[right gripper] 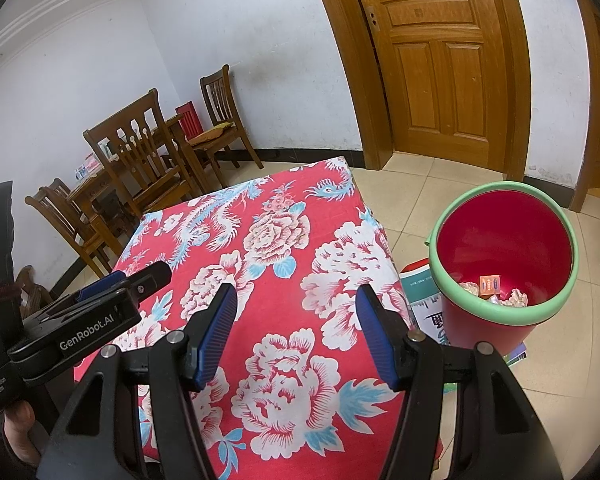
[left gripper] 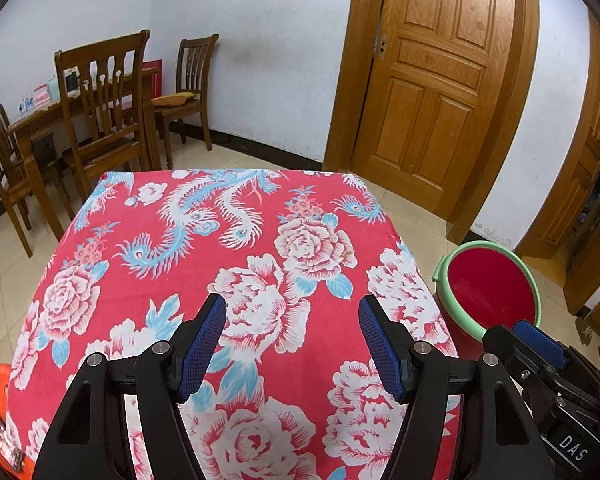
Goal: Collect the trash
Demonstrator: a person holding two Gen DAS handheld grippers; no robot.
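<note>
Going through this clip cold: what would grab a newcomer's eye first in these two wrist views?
The red floral tablecloth fills the middle of both views, with nothing lying on the part that shows. To its right, on the tiled floor, stands a red bin with a green rim holding crumpled paper and a small orange packet. The left gripper and right gripper hover open over the cloth, holding nothing.

Left gripper (left gripper: 292, 322) — jaws spread wide, nothing between the blue pads (left gripper: 204, 348). Right gripper (right gripper: 296, 316) — jaws likewise spread wide, empty. Both are held level, side by side, pointing forward.
</note>
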